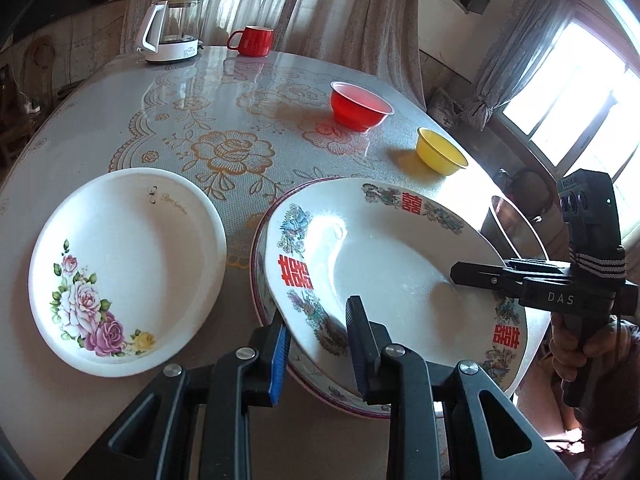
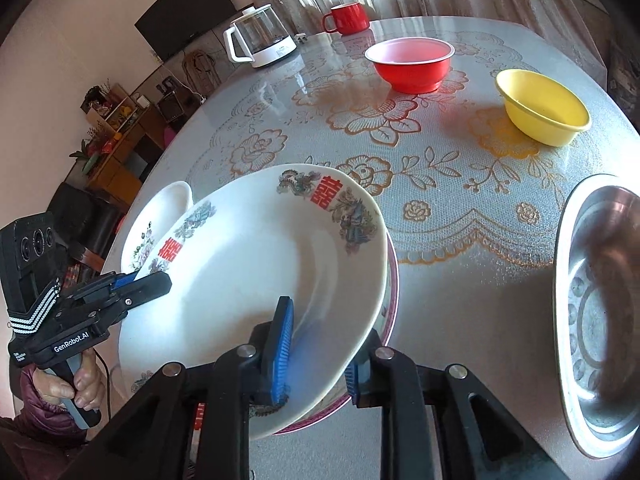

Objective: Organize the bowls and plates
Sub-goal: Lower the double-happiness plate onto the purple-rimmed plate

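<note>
A white plate with red characters and bird patterns lies tilted over a pink-rimmed plate near the table's front edge. My left gripper is shut on its near left rim, one finger above and the blue pad below. It also shows in the right wrist view as the left gripper. My right gripper is shut on the opposite rim. A white plate with pink roses sits to the left. A red bowl and a yellow bowl stand farther back.
A steel dish rests at the right edge of the table. At the far side stand a glass kettle and a red mug. A person's hand grips the left handle.
</note>
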`<control>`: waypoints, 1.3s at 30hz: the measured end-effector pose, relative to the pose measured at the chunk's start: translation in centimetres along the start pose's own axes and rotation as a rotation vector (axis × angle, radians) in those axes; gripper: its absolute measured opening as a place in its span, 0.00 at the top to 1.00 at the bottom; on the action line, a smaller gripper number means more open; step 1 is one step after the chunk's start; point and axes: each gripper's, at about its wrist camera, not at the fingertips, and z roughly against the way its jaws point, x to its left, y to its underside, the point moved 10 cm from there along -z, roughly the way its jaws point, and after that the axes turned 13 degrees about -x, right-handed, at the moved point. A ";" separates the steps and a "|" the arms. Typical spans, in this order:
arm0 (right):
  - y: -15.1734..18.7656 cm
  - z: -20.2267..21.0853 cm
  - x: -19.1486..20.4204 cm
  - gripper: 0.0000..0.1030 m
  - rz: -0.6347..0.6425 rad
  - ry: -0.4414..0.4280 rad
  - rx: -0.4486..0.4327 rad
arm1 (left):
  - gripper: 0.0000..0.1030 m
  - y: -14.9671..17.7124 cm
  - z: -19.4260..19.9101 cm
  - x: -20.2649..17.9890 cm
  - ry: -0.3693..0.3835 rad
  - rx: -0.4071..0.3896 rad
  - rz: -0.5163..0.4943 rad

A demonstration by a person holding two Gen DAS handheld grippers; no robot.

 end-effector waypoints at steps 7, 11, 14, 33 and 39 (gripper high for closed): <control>0.6 -0.2 -0.4 0.75 0.064 0.043 -0.003 | 0.72 0.6 0.2 -0.2 -0.034 -0.022 0.013; 0.7 -0.1 0.0 0.73 0.104 0.044 -0.010 | 0.72 0.6 0.6 -0.2 -0.053 -0.033 0.016; 0.7 -0.1 0.0 0.71 0.110 0.035 -0.004 | 0.72 0.7 0.8 -0.1 -0.051 -0.039 0.040; -0.8 2.3 -0.5 0.69 0.213 0.111 -0.071 | 0.71 1.6 1.4 -1.0 -0.066 -0.031 -0.006; -1.3 2.2 -0.8 0.72 0.196 0.119 -0.088 | 0.71 1.3 2.4 -0.3 -0.091 -0.053 0.005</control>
